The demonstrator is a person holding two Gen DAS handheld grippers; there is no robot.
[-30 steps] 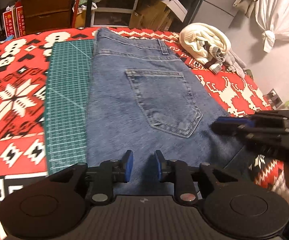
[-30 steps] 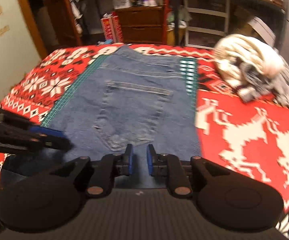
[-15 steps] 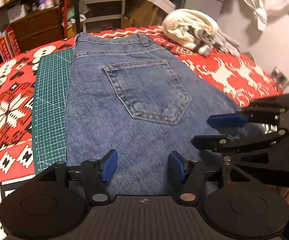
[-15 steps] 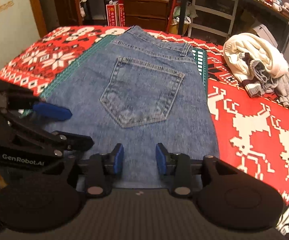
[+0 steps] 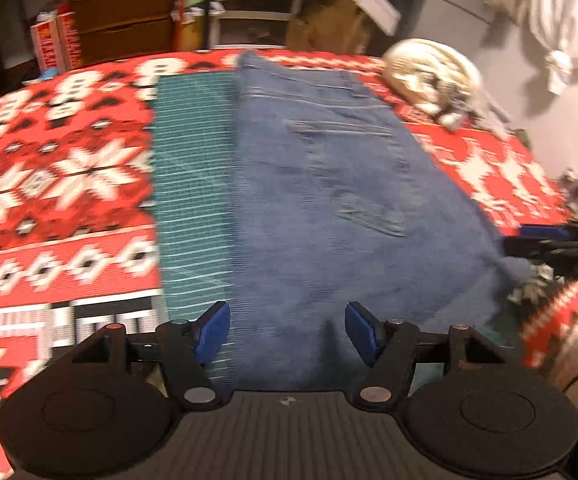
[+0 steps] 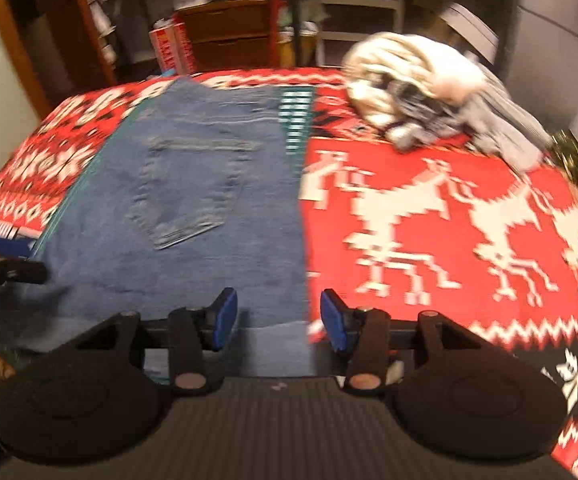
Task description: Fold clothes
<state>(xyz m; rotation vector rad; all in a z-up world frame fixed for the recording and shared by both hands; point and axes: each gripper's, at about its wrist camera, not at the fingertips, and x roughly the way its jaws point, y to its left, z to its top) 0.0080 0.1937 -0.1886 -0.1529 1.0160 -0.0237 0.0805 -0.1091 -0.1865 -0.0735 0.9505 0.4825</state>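
Folded blue jeans [image 5: 329,208] lie flat on a green cutting mat [image 5: 193,184], back pocket up, waistband at the far end. My left gripper [image 5: 287,332] is open over the near left edge of the jeans, nothing between its blue pads. My right gripper [image 6: 275,316] is open over the jeans' [image 6: 193,208] near right edge, also holding nothing. Each gripper shows at the side of the other's view: the right gripper [image 5: 545,240] and the left gripper [image 6: 5,256]. Both views are motion-blurred.
A red, white and black patterned blanket [image 6: 429,216] covers the surface. A heap of cream and grey clothes [image 6: 421,88] lies at the far right. Drawers, shelves and boxes [image 5: 121,32] stand behind the surface.
Both grippers went from nearly shut to wide open. They have moved apart, the left toward the jeans' left edge and the right toward the right edge.
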